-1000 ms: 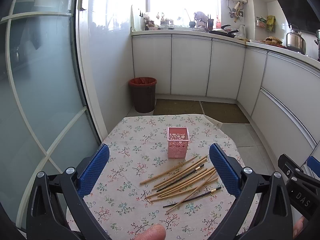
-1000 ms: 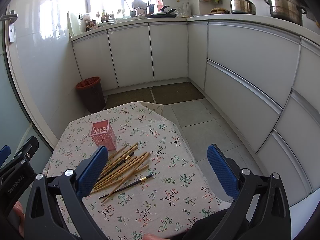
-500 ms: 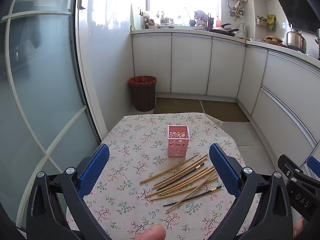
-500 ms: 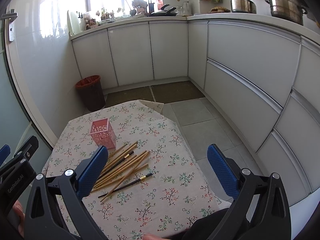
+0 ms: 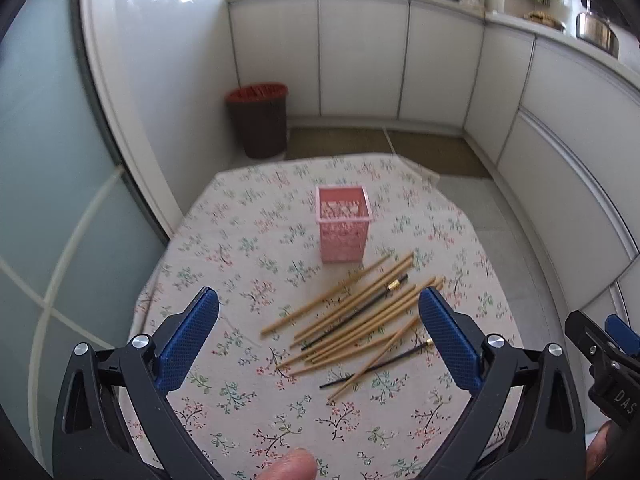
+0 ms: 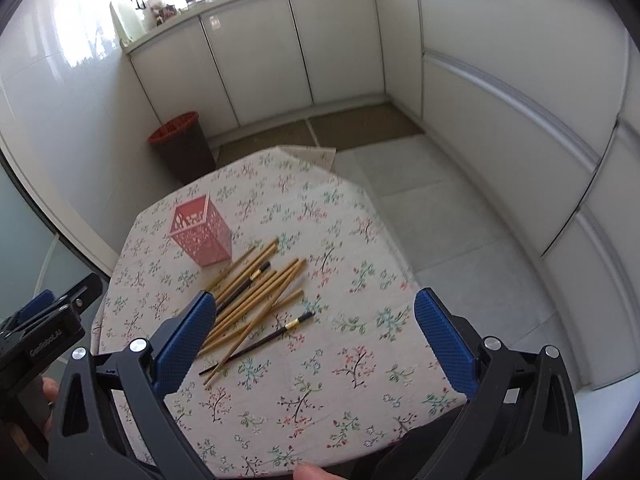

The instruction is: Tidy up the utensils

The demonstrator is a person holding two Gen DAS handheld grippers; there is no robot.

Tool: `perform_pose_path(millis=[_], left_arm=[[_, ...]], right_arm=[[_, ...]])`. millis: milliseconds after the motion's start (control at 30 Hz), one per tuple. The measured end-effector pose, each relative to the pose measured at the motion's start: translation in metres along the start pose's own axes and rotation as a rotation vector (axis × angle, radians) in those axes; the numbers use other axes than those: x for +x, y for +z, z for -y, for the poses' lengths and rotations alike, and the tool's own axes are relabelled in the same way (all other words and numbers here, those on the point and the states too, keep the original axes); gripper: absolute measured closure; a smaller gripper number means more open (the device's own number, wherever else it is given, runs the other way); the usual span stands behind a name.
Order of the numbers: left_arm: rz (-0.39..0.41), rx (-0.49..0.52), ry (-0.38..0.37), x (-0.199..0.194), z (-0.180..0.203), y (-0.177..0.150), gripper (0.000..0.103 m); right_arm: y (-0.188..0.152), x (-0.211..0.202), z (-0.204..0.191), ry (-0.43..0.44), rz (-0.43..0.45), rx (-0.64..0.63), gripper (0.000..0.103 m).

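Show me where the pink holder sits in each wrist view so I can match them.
Left wrist: pink holder stands upright just above centre, beyond the chopsticks.
Right wrist: pink holder sits left of centre, up-left of the chopsticks.
Shared landmark: the red-rimmed bin on the floor beyond the table.

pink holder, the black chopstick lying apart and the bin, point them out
pink holder [image 5: 344,240], left wrist view, front wall
black chopstick [image 6: 264,340], right wrist view, mid shaft
bin [image 5: 260,128], left wrist view, side wall
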State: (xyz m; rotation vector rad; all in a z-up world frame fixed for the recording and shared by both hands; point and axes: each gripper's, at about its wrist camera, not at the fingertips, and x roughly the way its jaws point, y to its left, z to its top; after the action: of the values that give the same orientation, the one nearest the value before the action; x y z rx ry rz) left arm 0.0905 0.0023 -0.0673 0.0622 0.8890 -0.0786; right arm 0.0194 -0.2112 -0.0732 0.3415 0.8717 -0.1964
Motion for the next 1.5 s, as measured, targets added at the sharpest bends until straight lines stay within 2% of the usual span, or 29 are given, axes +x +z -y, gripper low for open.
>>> perform_pose_path(millis=[100, 200, 267, 367, 467, 567, 633, 667, 733, 800, 867, 900, 967, 1000, 1033, 1067, 1100, 1133, 1200, 1233, 1400, 1500], left_arm=[[-0.181, 0.019, -0.035, 0.059, -0.004, 0.008, 0.007], [-0.285, -0.014, -0.037, 0.108, -0.011, 0.014, 0.007], [-0.306, -0.044, -0.046, 0.132, -0.013, 0.018, 0.007], [-0.334, -0.037, -0.055, 0.164, -0.011, 0.022, 0.007], [-0.357, -0.007, -0.126, 0.188, -0.017, 0.025, 0.007], [-0.364, 0.082, -0.209, 0.198, -0.021, 0.022, 0.007], [-0.352, 0.155, -0.164, 0.199, -0.024, 0.019, 0.007], [-0.323, 0.188, -0.130, 0.193, -0.024, 0.018, 0.007], [-0.222, 0.238, -0.152, 0.166, -0.014, 0.022, 0.008], [-0.121, 0.307, -0.196, 0.135, 0.008, 0.031, 0.008], [-0.064, 0.388, -0.238, 0.111, 0.040, 0.040, 0.008], [-0.068, 0.441, -0.263, 0.106, 0.058, 0.043, 0.008], [-0.113, 0.545, -0.261, 0.110, 0.093, 0.043, 0.008], [-0.145, 0.601, -0.264, 0.116, 0.109, 0.040, 0.010], [-0.187, 0.653, -0.264, 0.126, 0.123, 0.036, 0.023], [-0.240, 0.692, -0.264, 0.137, 0.133, 0.030, 0.033], [-0.306, 0.722, -0.270, 0.150, 0.142, 0.023, 0.054], [-0.355, 0.746, -0.271, 0.162, 0.149, 0.016, 0.058], [-0.392, 0.804, -0.254, 0.183, 0.156, 0.002, 0.058], [-0.410, 0.819, -0.249, 0.191, 0.159, -0.003, 0.063], [-0.450, 0.778, -0.302, 0.214, 0.166, -0.011, 0.075], [-0.468, 0.774, -0.316, 0.223, 0.170, -0.013, 0.076]], right_arm=[[-0.002, 0.044, 0.031, 0.070, -0.132, 0.121, 0.006], [-0.008, 0.080, 0.054, 0.101, -0.206, 0.184, 0.006], [-0.011, 0.095, 0.060, 0.095, -0.225, 0.192, 0.006], [-0.013, 0.116, 0.067, 0.104, -0.269, 0.198, 0.006], [-0.015, 0.132, 0.074, 0.112, -0.305, 0.210, 0.006], [-0.017, 0.145, 0.081, 0.108, -0.329, 0.222, 0.006], [-0.019, 0.152, 0.085, 0.108, -0.342, 0.234, 0.006], [-0.019, 0.156, 0.087, 0.107, -0.346, 0.237, 0.006], [-0.019, 0.161, 0.089, 0.112, -0.353, 0.239, 0.006], [-0.019, 0.166, 0.089, 0.115, -0.356, 0.238, 0.006], [-0.020, 0.170, 0.092, 0.116, -0.357, 0.247, 0.006], [-0.020, 0.170, 0.095, 0.115, -0.357, 0.258, 0.006], [-0.020, 0.169, 0.106, 0.105, -0.346, 0.297, 0.006], [-0.019, 0.168, 0.112, 0.097, -0.334, 0.323, 0.006], [-0.017, 0.167, 0.119, 0.088, -0.322, 0.351, 0.006], [-0.016, 0.165, 0.126, 0.081, -0.310, 0.381, 0.006], [-0.015, 0.163, 0.132, 0.075, -0.298, 0.410, 0.006], [-0.015, 0.162, 0.139, 0.073, -0.290, 0.436, 0.006], [-0.015, 0.162, 0.147, 0.071, -0.282, 0.475, 0.006], [-0.014, 0.162, 0.150, 0.069, -0.283, 0.486, 0.006], [-0.013, 0.167, 0.155, 0.076, -0.293, 0.511, 0.006], [-0.012, 0.167, 0.153, 0.064, -0.289, 0.499, 0.006]])
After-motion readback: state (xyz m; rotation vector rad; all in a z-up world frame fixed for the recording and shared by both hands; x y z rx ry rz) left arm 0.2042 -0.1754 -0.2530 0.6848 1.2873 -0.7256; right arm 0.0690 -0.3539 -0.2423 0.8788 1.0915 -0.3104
